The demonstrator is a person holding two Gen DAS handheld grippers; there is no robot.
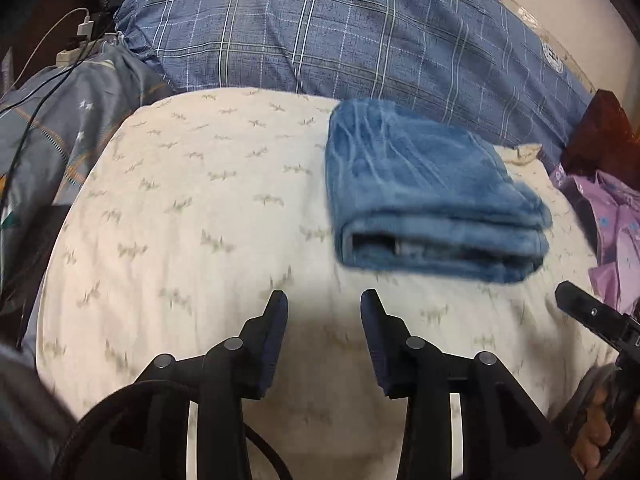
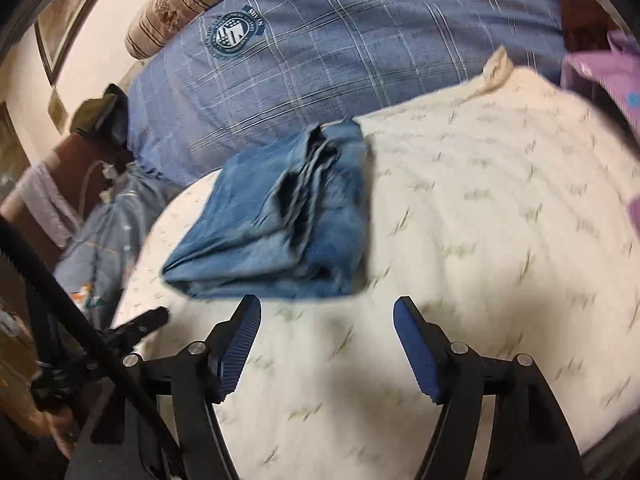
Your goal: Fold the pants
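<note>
Over on the left there's a grey patterned cover (image 1: 60, 128) with cables (image 1: 44, 68) trailing across it. Next comes the cream blanket (image 1: 192, 208) with little sprig prints, which fills most of the middle. The left gripper (image 1: 324, 304) hovers over its near part, jaws apart with a moderate gap and nothing between them, just bare blanket underneath.

The pants (image 1: 420, 188), blue denim, sit folded into a chunky stack on the cream blanket, right of centre in the left wrist view. The long axis runs near to far, leaning a bit to the left at the far end, with the thick folded edge facing the near side and the layers showing there. They lie just ahead of both grippers, not touching either.

The right gripper (image 2: 326, 308) has its jaws spread wide and empty, with the pants (image 2: 280, 216) up and to its left. Behind everything lies a blue plaid duvet (image 1: 320, 40), and at the far right some purple fabric (image 1: 612, 216).
</note>
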